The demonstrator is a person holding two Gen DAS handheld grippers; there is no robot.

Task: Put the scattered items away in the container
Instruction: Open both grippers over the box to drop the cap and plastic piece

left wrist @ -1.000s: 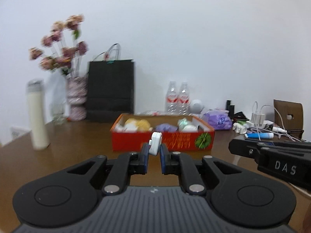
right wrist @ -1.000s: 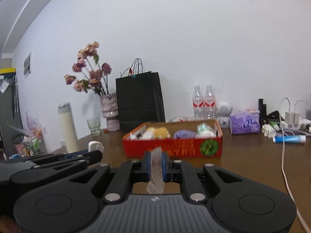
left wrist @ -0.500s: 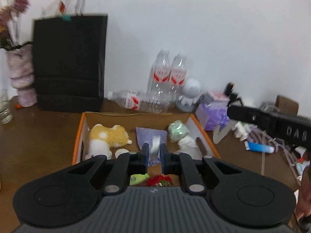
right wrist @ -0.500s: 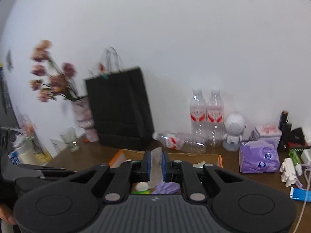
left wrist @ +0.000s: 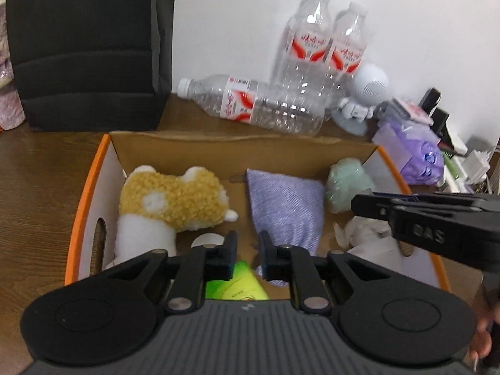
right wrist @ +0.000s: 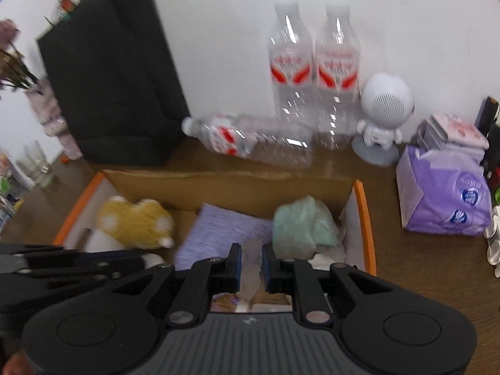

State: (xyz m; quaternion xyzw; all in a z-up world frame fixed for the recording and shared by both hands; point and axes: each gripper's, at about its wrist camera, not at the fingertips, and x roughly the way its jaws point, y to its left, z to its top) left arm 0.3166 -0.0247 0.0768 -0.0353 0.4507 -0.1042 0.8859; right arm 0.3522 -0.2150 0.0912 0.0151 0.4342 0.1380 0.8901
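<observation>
The orange cardboard box [left wrist: 82,215] holds a yellow and white plush toy [left wrist: 170,201], a purple cloth pouch [left wrist: 286,203], a mint green bundle [left wrist: 348,184], a small white round item [left wrist: 207,239] and a green packet [left wrist: 237,284]. My left gripper [left wrist: 247,250] is open and empty over the box's near side. My right gripper [right wrist: 250,261] hovers over the box [right wrist: 362,218], its jaws slightly apart, with a translucent piece [right wrist: 250,268] between them; whether they press on it is unclear. The right gripper also shows in the left wrist view [left wrist: 431,218].
A black paper bag [left wrist: 87,47] stands behind the box at left. Two upright water bottles [left wrist: 322,37] and one lying bottle [left wrist: 253,103] sit behind the box. A white round robot figure [right wrist: 384,109] and purple tissue packs [right wrist: 443,200] are at right.
Both grippers moved forward and tipped down over the box. The left gripper opened and no longer holds the white item; the right jaws have parted a little around the translucent piece.
</observation>
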